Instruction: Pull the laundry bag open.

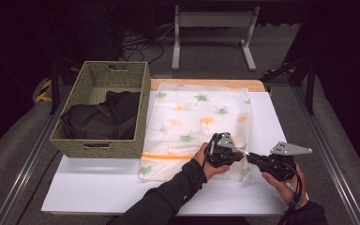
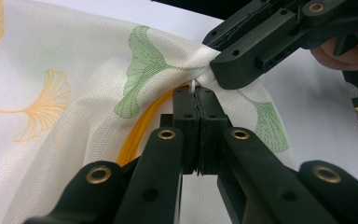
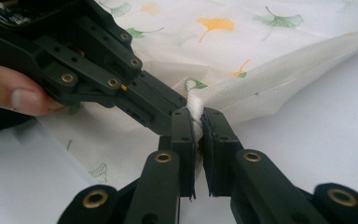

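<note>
Leaf-print mesh bag [image 1: 199, 124] lies flat on the white table [image 1: 98, 187] beside the basket [image 1: 104, 110]; left gripper [image 2: 196, 100] and right gripper [image 3: 196, 122] both pinch its near corner (by the orange zip); light, floppy, likely slippery, so grip bunched seam.

High view looks down; both tongs views, close, share the cloth [image 2: 74, 116].

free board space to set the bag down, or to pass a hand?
Bare board in front of the basket, left of the bag; a strip to the bag's right. Crowded at the bag's near right corner, where the left tongs and right tongs both pinch it.
</note>
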